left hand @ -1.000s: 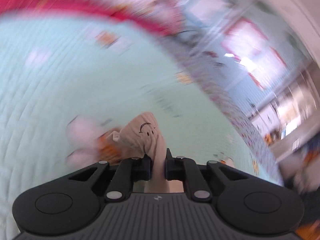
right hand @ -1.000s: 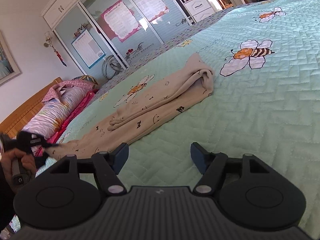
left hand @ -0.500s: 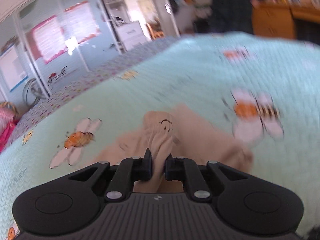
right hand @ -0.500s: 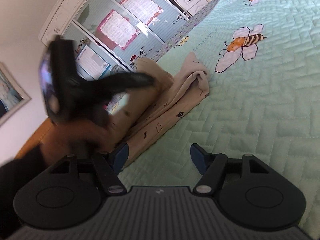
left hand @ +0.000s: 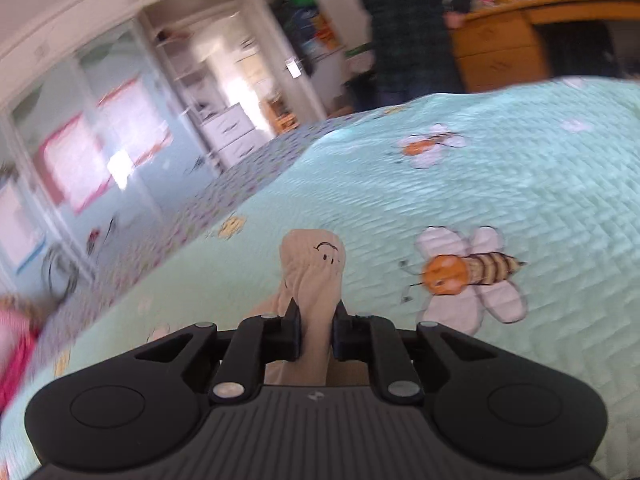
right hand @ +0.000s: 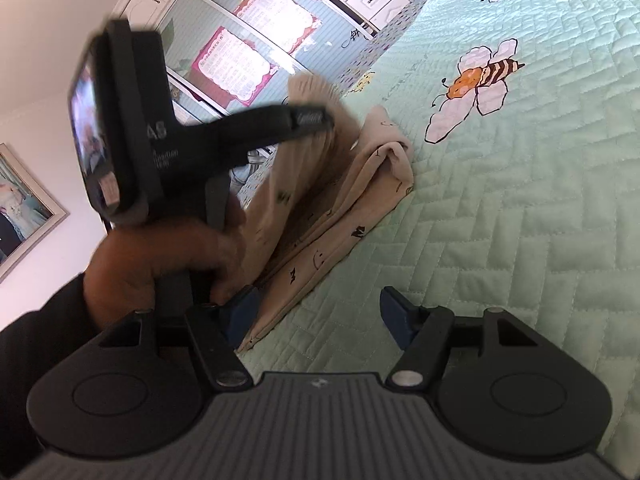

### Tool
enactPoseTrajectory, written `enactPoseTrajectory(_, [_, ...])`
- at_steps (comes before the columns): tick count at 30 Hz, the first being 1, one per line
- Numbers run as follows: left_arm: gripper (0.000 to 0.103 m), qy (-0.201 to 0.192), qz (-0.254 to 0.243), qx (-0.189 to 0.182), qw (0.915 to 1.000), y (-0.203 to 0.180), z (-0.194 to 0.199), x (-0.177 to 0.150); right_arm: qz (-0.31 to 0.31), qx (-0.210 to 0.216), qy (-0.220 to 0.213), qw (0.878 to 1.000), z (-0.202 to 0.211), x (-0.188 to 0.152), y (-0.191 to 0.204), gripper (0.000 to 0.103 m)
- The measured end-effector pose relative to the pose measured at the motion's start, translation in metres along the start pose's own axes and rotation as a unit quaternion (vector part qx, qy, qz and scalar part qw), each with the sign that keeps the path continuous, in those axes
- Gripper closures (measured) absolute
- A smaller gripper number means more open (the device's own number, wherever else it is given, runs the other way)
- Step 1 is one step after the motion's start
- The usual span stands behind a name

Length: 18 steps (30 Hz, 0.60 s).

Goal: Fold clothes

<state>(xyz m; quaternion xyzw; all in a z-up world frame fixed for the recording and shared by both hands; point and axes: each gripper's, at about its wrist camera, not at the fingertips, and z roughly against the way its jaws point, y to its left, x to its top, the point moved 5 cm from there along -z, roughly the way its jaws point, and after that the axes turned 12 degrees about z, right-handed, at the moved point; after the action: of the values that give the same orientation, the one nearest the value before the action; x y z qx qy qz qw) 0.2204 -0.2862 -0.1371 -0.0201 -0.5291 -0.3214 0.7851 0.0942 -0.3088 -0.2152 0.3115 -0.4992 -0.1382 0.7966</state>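
A beige garment [left hand: 316, 256] with small printed faces is bunched between the pads of my left gripper [left hand: 316, 312], whose jaws are just starting to open while still pinching it. In the right wrist view that same gripper's finger [right hand: 308, 118] holds one end of the garment [right hand: 360, 184] up over the doubled part lying on the bed, and a hand [right hand: 160, 256] grips its handle. My right gripper [right hand: 316, 312] hovers low over the garment's near edge, jaws wide and closing slightly. The cloth's corner lies by its left finger [right hand: 240, 312], and the pads do not press on it.
The mint quilted bedspread [right hand: 520, 200] with bee prints [right hand: 476, 80] stretches right and far. A person [left hand: 408, 20] stands past the bed's far end beside a wooden desk [left hand: 520, 40]. Wardrobe doors [right hand: 248, 40] line the far side. A pink pillow [left hand: 12, 352] shows at left.
My left gripper swung across the bed with the garment's end, rolled over, and now holds it above the folded part. The right gripper barely shifted.
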Motion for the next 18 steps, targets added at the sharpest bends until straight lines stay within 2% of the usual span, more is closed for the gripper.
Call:
enactPoseTrajectory(1, [0.088, 0.022, 0.003, -0.009, 0.9997, -0.003, -0.006, -0.007, -0.001, -0.005, 0.002, 1.0, -0.001, 0.0, -0.001, 0.038])
enactPoseTrajectory(3, [0.086, 0.065, 0.011, -0.027, 0.9975, -0.007, -0.016, -0.02, -0.008, -0.013, 0.007, 1.0, -0.001, 0.0, -0.005, 0.049])
enactPoseTrajectory(6, [0.081, 0.093, 0.047, -0.039, 0.9938, 0.0, -0.017, -0.028, -0.035, -0.007, 0.009, 0.999, 0.003, 0.003, -0.013, 0.054])
enactPoseTrajectory(7, [0.074, 0.095, 0.055, -0.037, 0.9932, 0.003, -0.015, -0.027, -0.05, -0.005, 0.007, 0.999, 0.006, 0.005, -0.015, 0.053])
enactPoseTrajectory(8, [0.061, 0.097, 0.065, -0.035, 0.9925, 0.008, -0.011, -0.026, -0.062, -0.007, 0.005, 0.998, 0.011, 0.007, -0.018, 0.053])
enactPoseTrajectory(9, [0.055, 0.096, 0.079, -0.03, 0.9918, 0.013, -0.006, -0.024, -0.075, -0.009, 0.004, 0.997, 0.015, 0.009, -0.021, 0.052])
enactPoseTrajectory(10, [0.044, 0.092, 0.096, -0.028, 0.9907, 0.019, 0.0, -0.024, -0.077, -0.022, -0.004, 0.997, 0.022, 0.014, -0.022, 0.051])
enactPoseTrajectory(11, [0.038, 0.084, 0.122, -0.029, 0.9885, 0.027, 0.011, -0.024, -0.071, -0.042, -0.017, 0.996, 0.031, 0.02, -0.023, 0.049])
enactPoseTrajectory(14, [0.035, 0.043, 0.199, -0.015, 0.9789, 0.055, 0.059, -0.039, 0.026, -0.075, -0.054, 0.995, 0.052, 0.047, -0.002, 0.047])
enactPoseTrajectory(16, [0.028, 0.02, 0.249, 0.001, 0.9682, 0.074, 0.088, -0.055, 0.077, -0.059, -0.056, 0.994, 0.053, 0.062, 0.018, 0.047])
enactPoseTrajectory(17, [0.027, 0.019, 0.272, 0.004, 0.9621, 0.083, 0.097, -0.065, 0.095, -0.048, -0.055, 0.993, 0.05, 0.069, 0.027, 0.046])
enactPoseTrajectory(18, [0.027, 0.036, 0.286, -0.002, 0.9574, 0.088, 0.097, -0.075, 0.11, -0.035, -0.054, 0.992, 0.044, 0.076, 0.036, 0.044])
